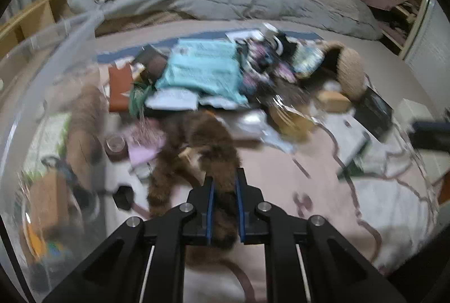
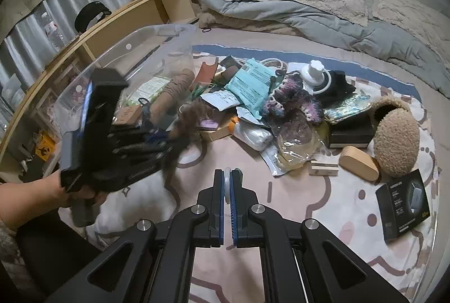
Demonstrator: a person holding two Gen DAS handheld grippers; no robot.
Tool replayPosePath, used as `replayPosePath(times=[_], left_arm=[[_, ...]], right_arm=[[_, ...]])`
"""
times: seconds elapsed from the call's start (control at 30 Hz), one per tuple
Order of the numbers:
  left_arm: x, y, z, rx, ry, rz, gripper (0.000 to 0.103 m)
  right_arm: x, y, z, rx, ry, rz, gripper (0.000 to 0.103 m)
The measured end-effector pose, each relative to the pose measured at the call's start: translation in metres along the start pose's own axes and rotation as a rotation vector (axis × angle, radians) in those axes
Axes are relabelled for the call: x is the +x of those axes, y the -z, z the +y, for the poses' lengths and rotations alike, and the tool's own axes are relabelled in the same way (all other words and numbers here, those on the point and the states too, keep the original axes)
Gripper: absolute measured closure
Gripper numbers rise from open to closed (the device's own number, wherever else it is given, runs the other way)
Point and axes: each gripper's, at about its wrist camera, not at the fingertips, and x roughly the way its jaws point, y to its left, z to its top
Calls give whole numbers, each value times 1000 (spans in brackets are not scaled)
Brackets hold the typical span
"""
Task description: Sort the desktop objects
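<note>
A bed [image 2: 309, 30] with grey bedding filled the far side; on its near part, a patterned mat [image 2: 323, 207] carried a pile of clutter [image 2: 267, 106]. A clear plastic bin [image 2: 135, 55] stood at the left, just beside the pile. The left gripper [image 1: 224, 185] was clamped on a brown furry item [image 1: 216, 151], lifted near the bin. The right gripper [image 2: 227, 185], in the near middle, was pinched shut on a small whitish translucent piece [image 2: 227, 179] above the mat.
</note>
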Motion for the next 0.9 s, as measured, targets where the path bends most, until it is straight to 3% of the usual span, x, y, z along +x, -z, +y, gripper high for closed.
replayPosePath(times=[0.37,0.6,0.67,0.8,0.9], left_arm=[[-16,43,-36,124,154,126,90],[-4,67,-68,223,195,204,89],[1,71,-72,237,194,220,84],[10,75,-70,208,206,252,58],[15,74,-68,186,212,265,53]], right_arm=[[8,16,-1,12,-28,70,99],[29,30,-18,61,-57,181,99],[35,35,-25,73,-50,209,99],[43,44,-39,103,-22,267,99],[47,52,-49,120,5,305,99]])
